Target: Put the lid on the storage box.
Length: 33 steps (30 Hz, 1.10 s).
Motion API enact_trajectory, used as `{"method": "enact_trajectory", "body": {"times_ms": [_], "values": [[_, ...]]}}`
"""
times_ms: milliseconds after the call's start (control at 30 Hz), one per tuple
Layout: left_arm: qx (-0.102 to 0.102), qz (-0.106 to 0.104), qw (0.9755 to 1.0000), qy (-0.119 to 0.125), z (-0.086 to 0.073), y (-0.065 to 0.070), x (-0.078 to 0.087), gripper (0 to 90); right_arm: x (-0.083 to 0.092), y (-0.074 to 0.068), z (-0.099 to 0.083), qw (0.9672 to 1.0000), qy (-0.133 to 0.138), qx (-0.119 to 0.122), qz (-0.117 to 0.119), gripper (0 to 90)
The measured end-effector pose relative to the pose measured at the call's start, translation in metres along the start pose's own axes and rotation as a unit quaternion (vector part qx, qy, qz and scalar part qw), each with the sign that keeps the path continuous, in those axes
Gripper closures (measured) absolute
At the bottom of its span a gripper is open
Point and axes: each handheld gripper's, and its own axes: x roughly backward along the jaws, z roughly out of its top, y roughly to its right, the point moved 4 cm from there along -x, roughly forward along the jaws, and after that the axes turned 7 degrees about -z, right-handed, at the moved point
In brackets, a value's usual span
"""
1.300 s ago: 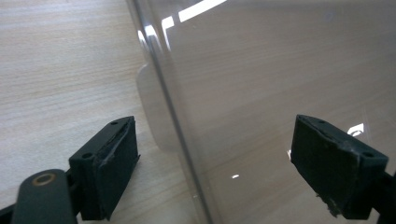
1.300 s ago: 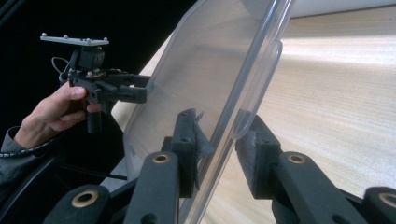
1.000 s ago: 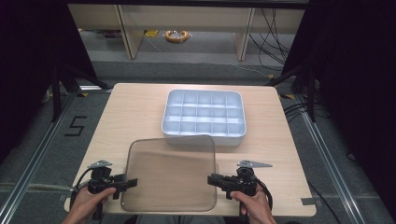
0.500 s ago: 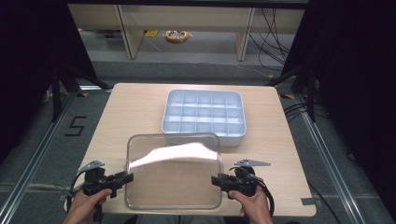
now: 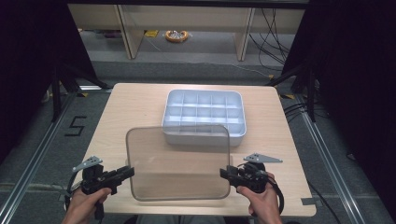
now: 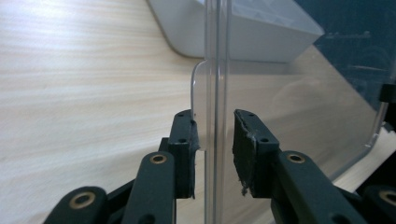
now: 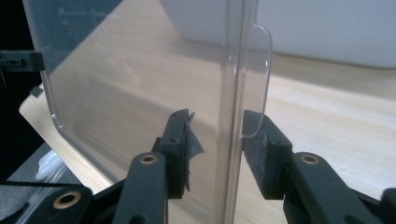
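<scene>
A clear plastic lid hangs above the front of the table, tilted up toward me, with a gripper on each side edge. My left gripper is shut on its left rim; in the left gripper view the jaws straddle the rim and small tab of the lid. My right gripper is shut on the right rim, and the right gripper view has its jaws on either side of the lid. Behind the lid sits a white compartment tray.
The tray stands on the light wooden table, a little right of centre, its near wall partly behind the lid. Dark stands and cables flank the table on the floor. Shelving legs stand beyond the far edge.
The lid lay flat on the table's front; both grippers have lifted it and it now stands tilted, its far edge over the tray's near wall. Both hands have risen.
</scene>
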Motion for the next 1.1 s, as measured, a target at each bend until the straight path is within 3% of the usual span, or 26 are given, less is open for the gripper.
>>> {"method": "enact_trajectory", "body": {"times_ms": [67, 100, 167, 300, 367, 400, 433, 467, 500, 567, 633, 733, 1067, 1100], "values": [[-0.001, 0.001, 1.0000, -0.002, 0.003, 0.002, -0.001, 69.1, 0.005, 0.004, 0.007, 1.0000, 0.009, -0.004, -0.001, 62.6], [-0.012, 0.001, 0.9999, 0.001, 0.016, 0.008, -0.006, 69.1, 0.008, 0.004, 0.012, 0.9998, 0.009, -0.018, -0.004, 62.5], [-0.019, -0.001, 0.9998, 0.002, 0.028, 0.013, -0.013, 69.1, 0.012, 0.012, 0.024, 0.9996, 0.026, -0.009, -0.007, 61.8], [-0.023, -0.005, 0.9997, -0.004, 0.053, 0.020, -0.031, 69.0, 0.019, 0.026, 0.048, 0.9985, 0.043, -0.024, -0.021, 60.4], [-0.023, 0.000, 0.9997, -0.005, 0.064, 0.022, -0.041, 68.8, 0.021, 0.030, 0.060, 0.9976, 0.040, -0.047, -0.032, 59.6], [-0.023, 0.000, 0.9997, -0.005, 0.064, 0.022, -0.041, 68.8, 0.022, 0.033, 0.065, 0.9973, 0.042, -0.047, -0.036, 59.4], [-0.025, -0.001, 0.9997, -0.008, 0.077, 0.022, -0.052, 68.8, 0.021, 0.040, 0.072, 0.9973, 0.049, -0.033, -0.044, 59.0], [-0.025, 0.004, 0.9996, -0.010, 0.081, 0.022, -0.057, 68.7, 0.021, 0.042, 0.077, 0.9968, 0.045, -0.047, -0.046, 58.7], [-0.031, 0.006, 0.9995, -0.011, 0.085, 0.022, -0.061, 68.3, 0.019, 0.047, 0.083, 0.9969, 0.050, -0.036, -0.050, 58.4], [-0.022, 0.007, 0.9996, -0.017, 0.092, 0.019, -0.069, 67.9, 0.019, 0.048, 0.089, 0.9961, 0.040, -0.055, -0.057, 58.3], [-0.019, 0.009, 0.9996, -0.020, 0.099, 0.017, -0.076, 67.5, 0.016, 0.056, 0.097, 0.9965, 0.045, -0.038, -0.060, 58.3], [-0.017, 0.009, 0.9996, -0.020, 0.110, 0.016, -0.084, 67.5, 0.013, 0.060, 0.106, 0.9954, 0.037, -0.062, -0.063, 57.9], [-0.007, 0.020, 0.9995, -0.022, 0.136, 0.005, -0.102, 66.5, -0.001, 0.076, 0.128, 0.9952, 0.034, -0.065, -0.065, 57.3], [-0.006, 0.022, 0.9994, -0.024, 0.139, 0.004, -0.104, 66.5, -0.002, 0.074, 0.130, 0.9938, 0.029, -0.084, -0.066, 57.0]]}}
